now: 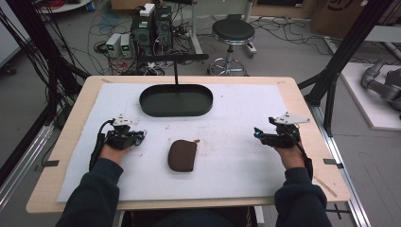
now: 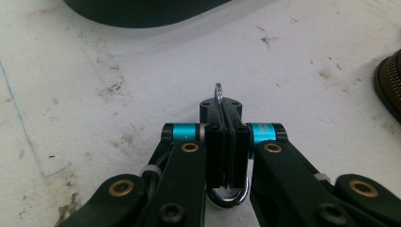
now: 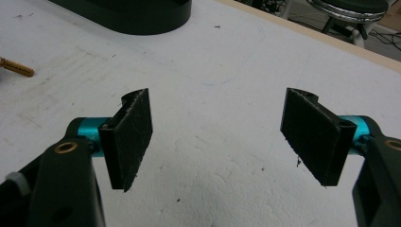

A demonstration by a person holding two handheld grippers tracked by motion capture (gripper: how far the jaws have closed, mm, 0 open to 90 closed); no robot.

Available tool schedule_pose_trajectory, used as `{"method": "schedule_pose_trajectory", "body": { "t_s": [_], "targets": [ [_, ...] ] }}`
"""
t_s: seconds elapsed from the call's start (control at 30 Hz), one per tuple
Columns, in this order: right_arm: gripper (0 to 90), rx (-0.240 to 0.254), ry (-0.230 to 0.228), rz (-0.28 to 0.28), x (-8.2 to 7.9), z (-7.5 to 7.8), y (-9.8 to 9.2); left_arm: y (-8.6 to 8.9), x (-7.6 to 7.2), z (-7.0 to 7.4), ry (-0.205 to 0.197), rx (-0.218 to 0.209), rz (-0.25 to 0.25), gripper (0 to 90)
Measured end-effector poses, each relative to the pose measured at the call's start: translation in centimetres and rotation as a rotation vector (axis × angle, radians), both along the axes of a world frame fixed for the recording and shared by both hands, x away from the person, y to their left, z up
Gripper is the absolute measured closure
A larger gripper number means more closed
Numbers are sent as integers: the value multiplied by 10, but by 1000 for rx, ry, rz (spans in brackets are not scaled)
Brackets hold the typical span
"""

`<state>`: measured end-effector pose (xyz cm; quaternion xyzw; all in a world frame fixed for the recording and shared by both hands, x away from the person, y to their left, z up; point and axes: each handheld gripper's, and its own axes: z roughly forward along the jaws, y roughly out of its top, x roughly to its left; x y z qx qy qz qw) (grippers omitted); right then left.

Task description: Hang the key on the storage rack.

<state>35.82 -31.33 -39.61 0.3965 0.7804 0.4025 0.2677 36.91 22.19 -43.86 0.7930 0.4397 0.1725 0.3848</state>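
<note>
The left tongs (image 2: 226, 142) are pressed together on a small silver metal ring (image 2: 219, 90), whose thin loop pokes out past the jaw tips and curves out again beneath them. In the high view these left tongs (image 1: 141, 136) sit at the left of the white mat (image 1: 236, 156), pointing right toward the brown zip pouch (image 1: 182, 155), which lies flat at the middle of the mat, nearer the near edge than the far one. A bare strip of mat separates the tongs from the pouch.

The right tongs (image 3: 222, 137) stand wide with nothing between the pads, over stained white mat. From above, the right tongs (image 1: 257, 134) point left, well apart from the pouch, with open mat all around them.

Beyond the pouch, at the far middle of the mat, sits the black oval tray (image 1: 176, 100), with room on either side of it. The mat leaves a wooden border of the table (image 1: 302, 109) showing on the left, right and far sides.

In the left gripper view the pouch (image 2: 390, 85) is cut off at the right edge, only its zip rim showing, and the tray is cropped at the top. How much of the ring lies inside the jaws is hidden. A small brass-coloured piece (image 3: 16, 67) at the left of the right gripper view is cut off and hard to identify.
</note>
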Motion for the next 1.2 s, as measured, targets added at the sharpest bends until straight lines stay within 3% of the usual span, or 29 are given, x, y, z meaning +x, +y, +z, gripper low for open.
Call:
{"method": "schedule_pose_trajectory", "body": {
  "t_s": [0.3, 0.57, 0.6, 0.93, 1.03, 1.07, 1.2],
  "targets": [
    [263, 8, -5, 2, 1, 1, 0, 3, -3, 8, -42, -47, 2, 882],
    [263, 32, -15, 18, 2, 3, 2, 8, 0, 30, -153, -105, 17, 882],
    [263, 34, -17, 18, 3, 3, 2, 9, 3, 34, -163, -124, 22, 883],
    [262, 60, -19, 14, 6, 4, -2, 4, 41, 85, -289, -157, -28, 882],
    [263, 67, -21, 14, 6, 4, -2, 3, 58, 101, -318, -145, -35, 882],
    [262, 68, -18, 12, 6, 4, -3, 3, 58, 101, -318, -145, -35, 882],
    [262, 69, -14, 13, 7, 3, -2, 2, 86, 114, -331, -126, -41, 882]
  ]
}}
